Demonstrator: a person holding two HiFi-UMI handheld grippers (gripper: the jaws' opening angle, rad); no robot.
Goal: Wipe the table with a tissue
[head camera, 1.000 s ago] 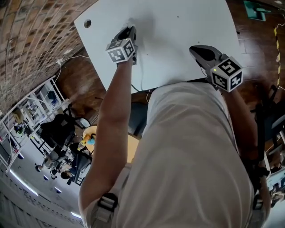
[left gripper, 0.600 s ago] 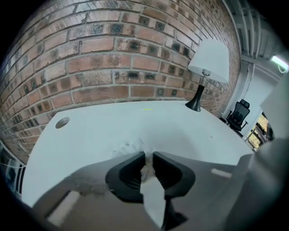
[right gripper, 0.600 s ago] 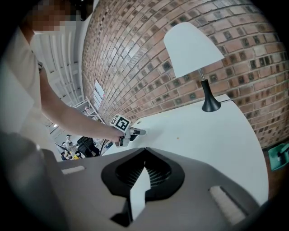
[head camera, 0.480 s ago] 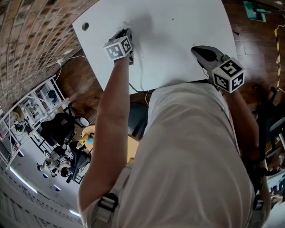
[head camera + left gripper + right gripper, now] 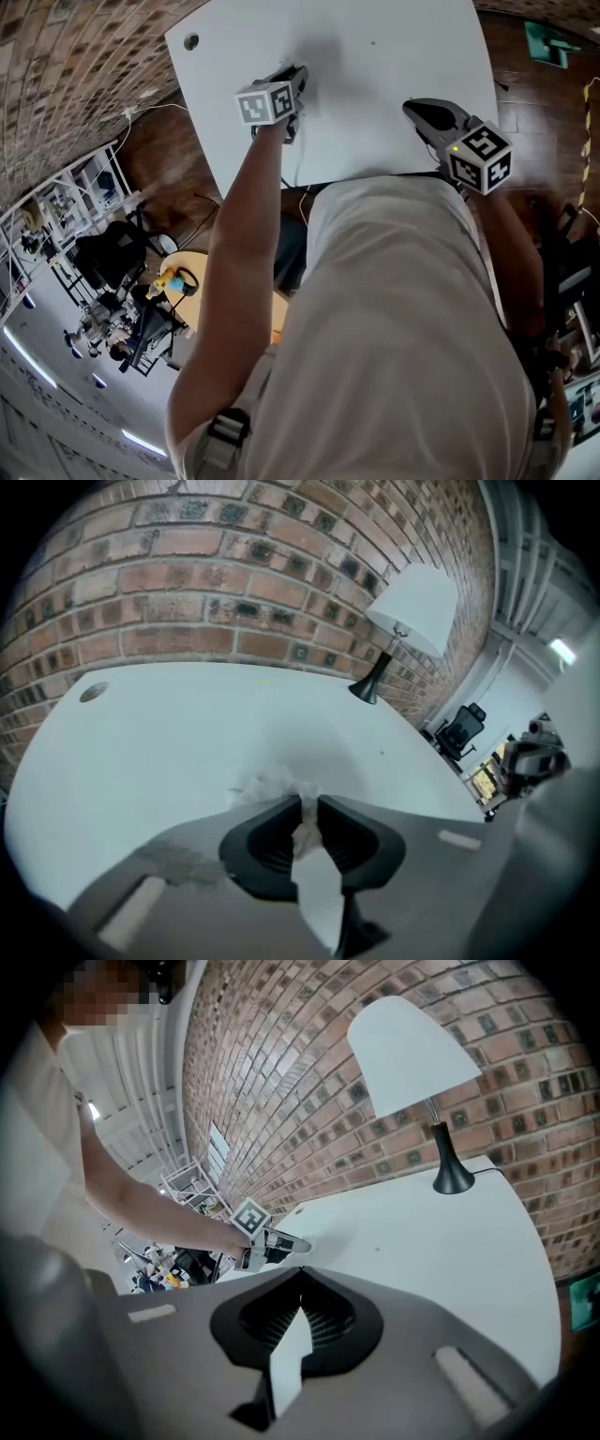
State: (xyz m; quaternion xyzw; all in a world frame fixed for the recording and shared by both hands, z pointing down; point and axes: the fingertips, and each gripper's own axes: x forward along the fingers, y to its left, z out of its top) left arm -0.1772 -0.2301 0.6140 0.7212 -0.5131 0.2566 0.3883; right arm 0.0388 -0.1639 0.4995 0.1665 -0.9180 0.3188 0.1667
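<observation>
On table [image 5: 375, 56], left tool [image 5: 308, 803] clamps tissue [image 5: 277, 785], open top ahead; right tool [image 5: 301, 1273] closed.

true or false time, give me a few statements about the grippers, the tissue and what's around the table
1. The left gripper is shut on a tissue. True.
2. The right gripper grips a tissue too. False: its jaws are together with nothing between them.
3. A lamp with a white shade stands on the table. True.
4. The wall behind the table is plain white plaster. False: it is brick.
</observation>
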